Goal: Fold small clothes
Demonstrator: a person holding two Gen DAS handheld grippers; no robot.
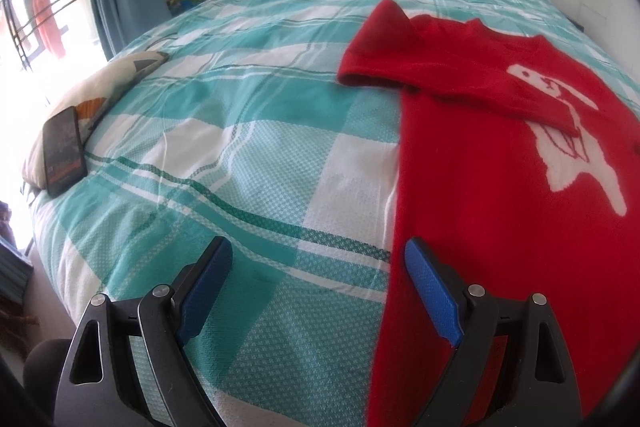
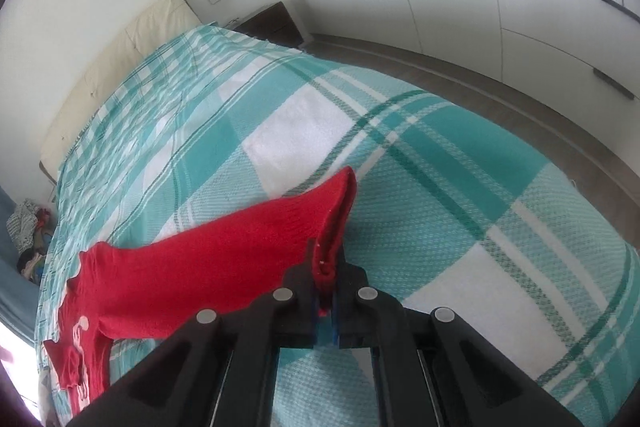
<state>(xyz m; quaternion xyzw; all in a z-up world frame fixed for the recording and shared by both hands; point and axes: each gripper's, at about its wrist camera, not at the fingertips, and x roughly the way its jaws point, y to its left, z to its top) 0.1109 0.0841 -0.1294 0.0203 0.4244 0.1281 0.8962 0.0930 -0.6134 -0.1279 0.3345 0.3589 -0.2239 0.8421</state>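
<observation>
The right gripper (image 2: pixel 327 291) clenches the red sweater's (image 1: pixel 500 195) sleeve (image 2: pixel 240 247). The left gripper (image 1: pixel 318 259) hangs released over the checked bedspread (image 1: pixel 240 147), straddling the sweater's left edge.

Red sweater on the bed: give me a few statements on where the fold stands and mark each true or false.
1. The right gripper is shut on a sleeve of the red sweater. True.
2. The left gripper is clamped on the hem. False: its jaws stand wide open with nothing held, straddling the sweater's side edge.
3. The other sleeve already lies folded across the chest. True.
4. A phone lies on the sweater. False: it rests on a patterned pillow at the bed's far side from the sweater.
5. The bedspread is plain white. False: teal and white checks.
</observation>
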